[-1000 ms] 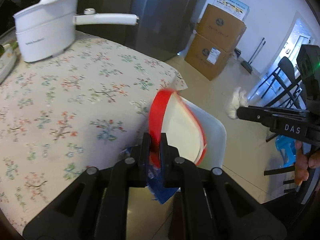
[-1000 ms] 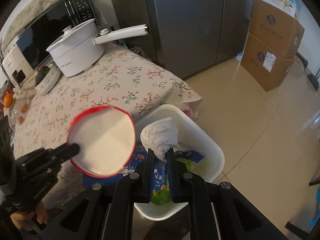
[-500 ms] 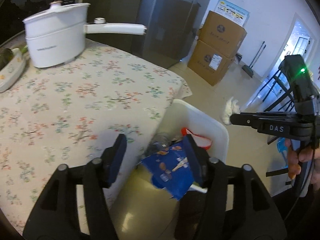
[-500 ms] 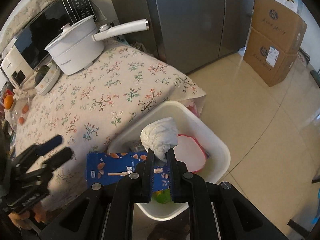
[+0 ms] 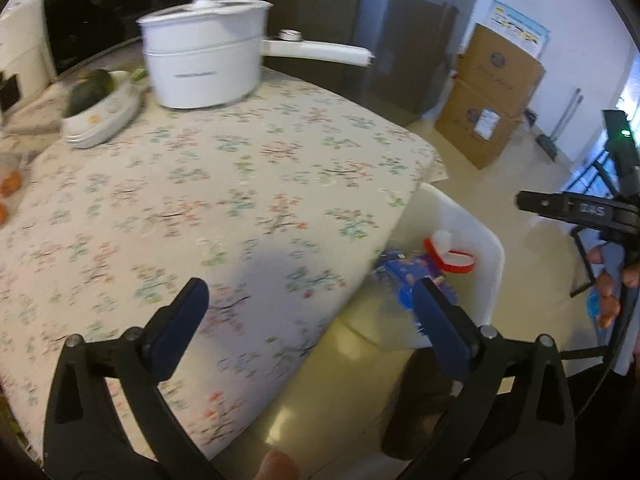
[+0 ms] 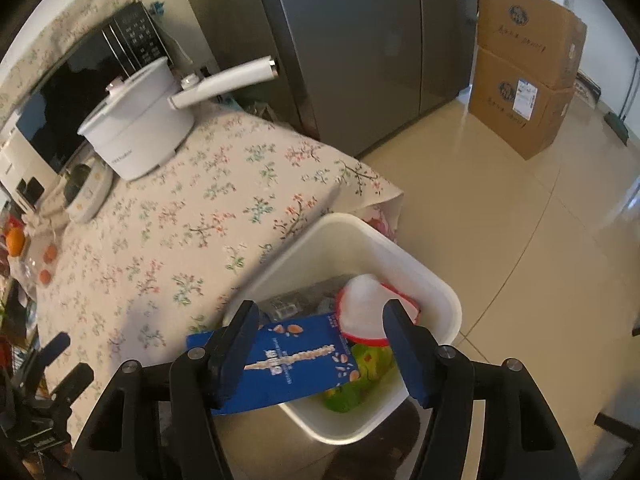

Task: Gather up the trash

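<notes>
Beside the table, bin: you are working over the white bin (image 6: 438,292), which is standing on the floor tight against the corner of the floral-clothed table (image 5: 224,184).
Step in hand: you are releasing; I judge the drop-off as just being completed, with both tools empty above or beside the bin.
Trash location: the blue carton (image 6: 288,360) is lying in the bin with one end riding over the near rim, the red-rimmed white lid (image 6: 362,312) is sitting behind it, and green packaging (image 6: 356,380) is showing beneath.
Left gripper (image 5: 312,320): its jaws have just been opening and are standing wide, nothing between them; it is hanging over the table edge.
Right gripper (image 6: 320,344): its jaws have just been opening and are standing apart over the bin, pads pressing on nothing.
Next move: you are likely needing to look for remaining rubbish; the cloth in sight is carrying only a white pot (image 5: 204,52) and a dish (image 5: 100,116).
View difference: the right wrist view is showing the bin's contents from above; the left wrist view is showing the table surface and the right tool from the side, with the bin interior mostly hidden.
</notes>
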